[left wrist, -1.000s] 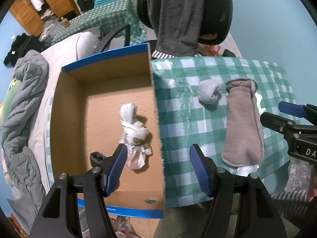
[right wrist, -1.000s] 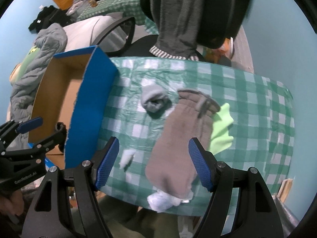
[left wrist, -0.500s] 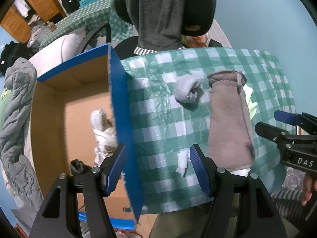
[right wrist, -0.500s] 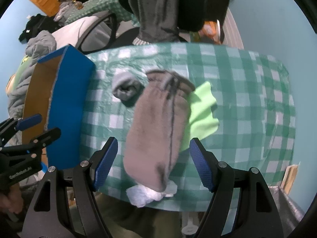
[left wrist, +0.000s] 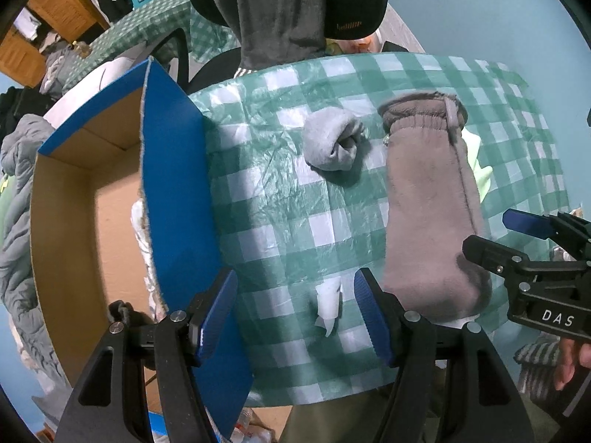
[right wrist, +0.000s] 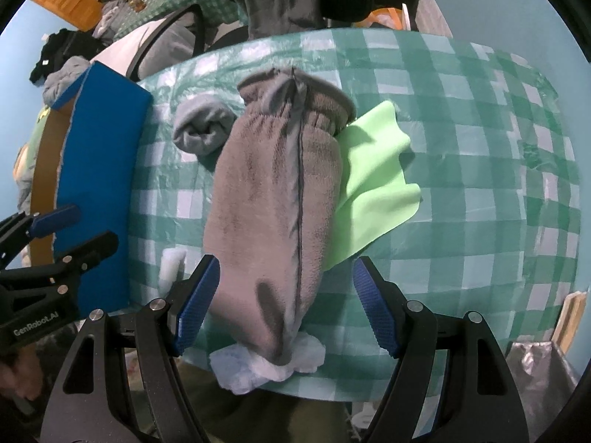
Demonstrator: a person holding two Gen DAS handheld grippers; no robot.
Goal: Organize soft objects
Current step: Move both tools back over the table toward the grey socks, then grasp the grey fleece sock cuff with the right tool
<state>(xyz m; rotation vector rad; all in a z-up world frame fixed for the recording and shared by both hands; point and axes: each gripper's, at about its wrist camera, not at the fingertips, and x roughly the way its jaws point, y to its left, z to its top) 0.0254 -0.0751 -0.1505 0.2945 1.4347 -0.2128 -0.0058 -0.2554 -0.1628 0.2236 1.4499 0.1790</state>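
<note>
A long brown fleece mitt (right wrist: pixel 273 199) lies on the green checked table (right wrist: pixel 461 170); it also shows in the left wrist view (left wrist: pixel 428 206). A rolled grey sock (left wrist: pixel 332 144) lies left of it (right wrist: pixel 201 131). A lime green cloth (right wrist: pixel 373 181) lies partly under the mitt. A white tissue (right wrist: pixel 266 361) sticks out under the mitt's near end, and a small white scrap (left wrist: pixel 328 302) lies near the table's front. My right gripper (right wrist: pixel 286 302) is open around the mitt's near end. My left gripper (left wrist: pixel 295 313) is open and empty above the scrap.
A blue cardboard box (left wrist: pixel 177 199) stands at the table's left edge, with white cloth (left wrist: pixel 142 229) inside, mostly hidden by its wall. A chair draped with a grey garment (left wrist: pixel 280 7) stands behind the table. Bedding and clutter lie at the far left.
Both grippers have moved right and forward. The left one left the box and now hangs over the table. The right one has closed in on the brown mitt.
</note>
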